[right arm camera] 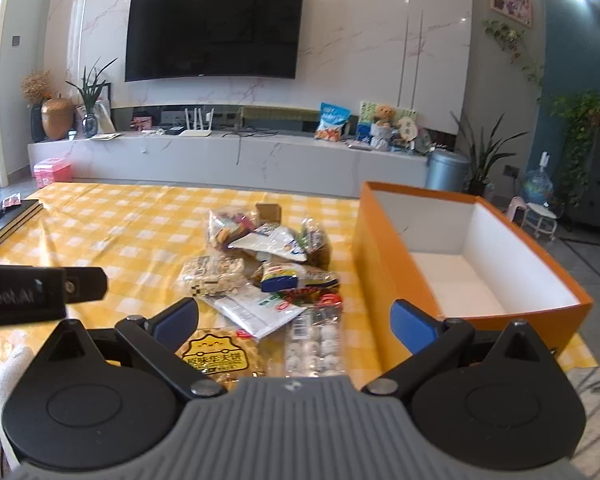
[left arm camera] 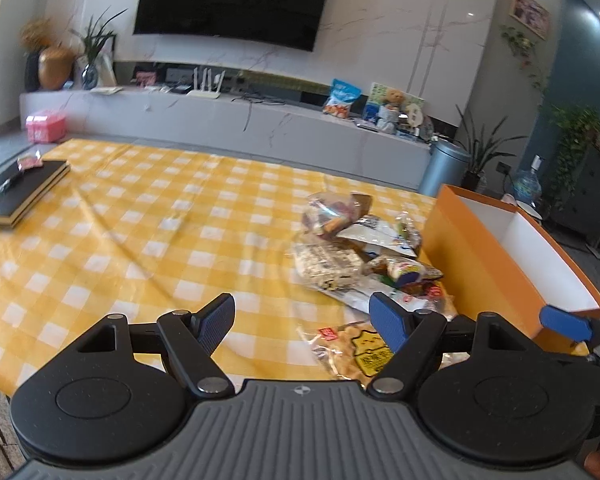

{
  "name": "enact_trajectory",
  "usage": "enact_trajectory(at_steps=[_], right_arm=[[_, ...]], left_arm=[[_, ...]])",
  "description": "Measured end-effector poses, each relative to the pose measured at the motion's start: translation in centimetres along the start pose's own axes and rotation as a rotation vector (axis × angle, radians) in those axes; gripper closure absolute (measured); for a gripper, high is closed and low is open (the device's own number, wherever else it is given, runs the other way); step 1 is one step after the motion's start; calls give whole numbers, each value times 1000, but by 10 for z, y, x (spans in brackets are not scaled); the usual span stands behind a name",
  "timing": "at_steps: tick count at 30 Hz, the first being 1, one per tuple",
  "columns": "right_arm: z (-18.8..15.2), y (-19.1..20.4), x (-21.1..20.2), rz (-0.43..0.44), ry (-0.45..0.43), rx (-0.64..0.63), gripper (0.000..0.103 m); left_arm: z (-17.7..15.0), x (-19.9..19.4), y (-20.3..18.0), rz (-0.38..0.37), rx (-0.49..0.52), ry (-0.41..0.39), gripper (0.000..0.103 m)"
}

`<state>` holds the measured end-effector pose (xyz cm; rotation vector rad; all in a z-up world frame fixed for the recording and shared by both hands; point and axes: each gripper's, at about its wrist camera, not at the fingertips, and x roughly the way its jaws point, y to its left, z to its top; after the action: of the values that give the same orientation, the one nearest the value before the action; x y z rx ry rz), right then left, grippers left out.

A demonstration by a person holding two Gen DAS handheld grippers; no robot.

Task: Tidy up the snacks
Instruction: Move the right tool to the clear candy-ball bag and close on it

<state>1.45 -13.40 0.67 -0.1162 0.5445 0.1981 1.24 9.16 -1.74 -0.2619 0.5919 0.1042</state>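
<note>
A: Worktop [right arm camera: 112, 236] under a yellow-and-white check cloth. Snack pile [right arm camera: 268, 272] sits at centre frame in the right wrist view, all in clear or printed packets, overlapping one another.

B: Box?

A: Orange box [right arm camera: 384, 248], white inside, lid off, just beside the pile at centre right. Nothing visible in it. In the left wrist view the same box [left arm camera: 480, 264] runs along the right edge.

B: Left hand-held gripper?

A: Left hand-held gripper [left arm camera: 304, 322] at lower centre, jaws wide, nothing between the pads. A waffle packet [left arm camera: 356, 350] with a yellow label lies on the cloth below the gap, partly hidden by the right finger.

B: And the right one?

A: Right hand-held gripper [right arm camera: 296, 322] also spread wide, holding nothing. Under it, at lower centre: the same waffle packet [right arm camera: 216, 354] and a clear packet of round white sweets [right arm camera: 320, 344], side by side. The right blue pad sits in front of the box's near corner; contact cannot be judged.

B: Anything else on the cloth?

A: Dark books [right arm camera: 4, 220] stacked at far left. Black body of the other gripper juts in at the left edge.
</note>
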Motion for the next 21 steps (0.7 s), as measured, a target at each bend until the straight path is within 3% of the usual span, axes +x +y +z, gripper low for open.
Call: enact_trajectory(at_steps=[8,15,21], right_arm=[[-8,6,35,37,72,-5,3],[-17,-6,76,66,242,118,10],[-18,-16,98,-37,295,188,10]], left_arm=[[-8,29,28,45,-68,89,13],[-14,39,28,38,-58,126,13],[-16,45,27,33,-57,147,13]])
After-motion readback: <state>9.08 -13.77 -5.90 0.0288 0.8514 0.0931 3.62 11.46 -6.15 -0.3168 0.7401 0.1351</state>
